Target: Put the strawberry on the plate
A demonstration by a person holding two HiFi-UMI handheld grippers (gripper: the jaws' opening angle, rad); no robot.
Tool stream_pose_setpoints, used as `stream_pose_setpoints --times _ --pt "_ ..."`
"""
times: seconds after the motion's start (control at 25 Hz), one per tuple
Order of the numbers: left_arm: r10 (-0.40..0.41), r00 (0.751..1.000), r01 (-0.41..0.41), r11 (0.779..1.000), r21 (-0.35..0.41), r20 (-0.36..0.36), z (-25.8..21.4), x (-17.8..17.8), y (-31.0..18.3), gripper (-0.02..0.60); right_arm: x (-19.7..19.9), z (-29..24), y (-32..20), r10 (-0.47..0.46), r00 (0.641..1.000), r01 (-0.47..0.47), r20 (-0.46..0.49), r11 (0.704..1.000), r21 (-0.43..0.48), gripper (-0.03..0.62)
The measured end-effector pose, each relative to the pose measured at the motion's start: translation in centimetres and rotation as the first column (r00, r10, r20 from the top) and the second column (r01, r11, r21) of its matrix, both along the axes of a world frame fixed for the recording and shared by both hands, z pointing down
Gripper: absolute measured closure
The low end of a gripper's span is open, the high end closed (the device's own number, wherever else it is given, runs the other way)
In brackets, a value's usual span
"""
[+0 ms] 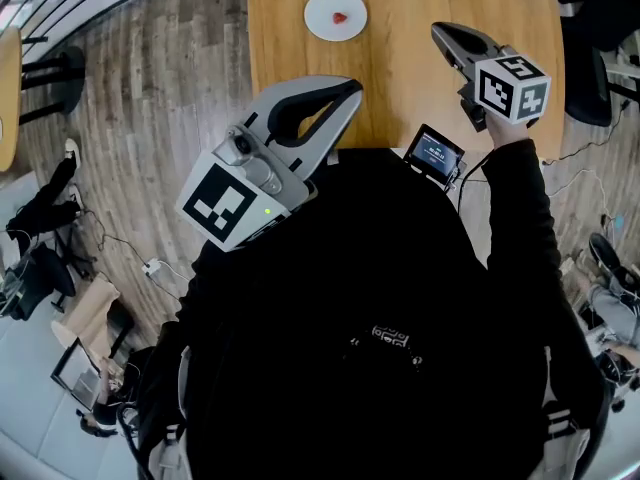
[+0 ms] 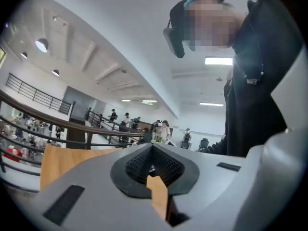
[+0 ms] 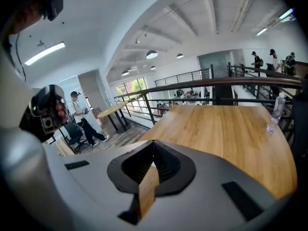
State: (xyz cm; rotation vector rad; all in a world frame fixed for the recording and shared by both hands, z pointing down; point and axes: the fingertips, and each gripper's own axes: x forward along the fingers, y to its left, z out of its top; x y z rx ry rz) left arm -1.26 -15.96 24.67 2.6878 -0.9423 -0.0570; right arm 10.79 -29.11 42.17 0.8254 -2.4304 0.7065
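Strawberry sits on the white plate, in the far part of the worktop, nearer its left edge. L gripper is over the near edge by the left corner, jaws closed tip to tip w/ nothing between. R gripper is over the right side, jaws also together & empty, both well apart from the plate.

Red strawberry lies on white plate.
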Motion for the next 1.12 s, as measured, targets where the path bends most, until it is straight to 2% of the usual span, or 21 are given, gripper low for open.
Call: stream_pose_setpoints --times 0.08,0.24,0.36,0.52,0.68,0.84,1.0,1.12 --pt "0.046 0.999 -0.046 0.998 0.04 0.001 -0.9 2.1 -0.7 0.581 2.1 -3.5 1.1 0.034 0.999 -0.036 0.039 0.998 0.056 0.574" --pt "0.057 0.998 -0.057 0.998 0.017 0.023 -0.6 4.6 -2.3 0.581 4.3 -9.2 4.2 0.044 0.992 -0.062 0.119 0.985 0.158 0.576" --pt "0.057 0.998 -0.057 0.998 0.017 0.017 -1.1 4.6 -4.0 0.581 3.7 -12.7 5.8 0.036 0.985 -0.077 0.168 0.967 0.245 0.576" --pt "0.077 0.996 -0.079 0.996 0.044 0.034 -2.3 5.1 -4.8 0.581 2.1 -15.8 7.9 0.003 0.984 -0.062 0.18 0.945 0.321 0.577" --pt "0.095 0.993 -0.1 0.993 0.065 0.075 -2.4 7.1 -3.4 0.583 3.1 -17.2 10.4 -0.005 0.98 -0.069 0.2 0.931 0.358 0.576" --pt "0.092 0.99 -0.1 0.993 0.064 0.107 -1.9 9.2 -1.5 0.583 5.0 -17.2 12.1 -0.011 0.975 -0.071 0.22 0.931 0.358 0.577" --pt "0.054 0.991 -0.063 0.995 0.073 0.124 -2.8 7.5 -3.8 0.583 3.0 -17.9 9.5 -0.051 0.976 -0.03 0.211 0.932 0.361 0.577" --pt "-0.006 0.987 -0.008 0.996 0.085 0.162 -2.7 5.8 -4.1 0.583 1.9 -18.2 9.2 -0.072 0.977 -0.009 0.202 0.929 0.37 0.577"
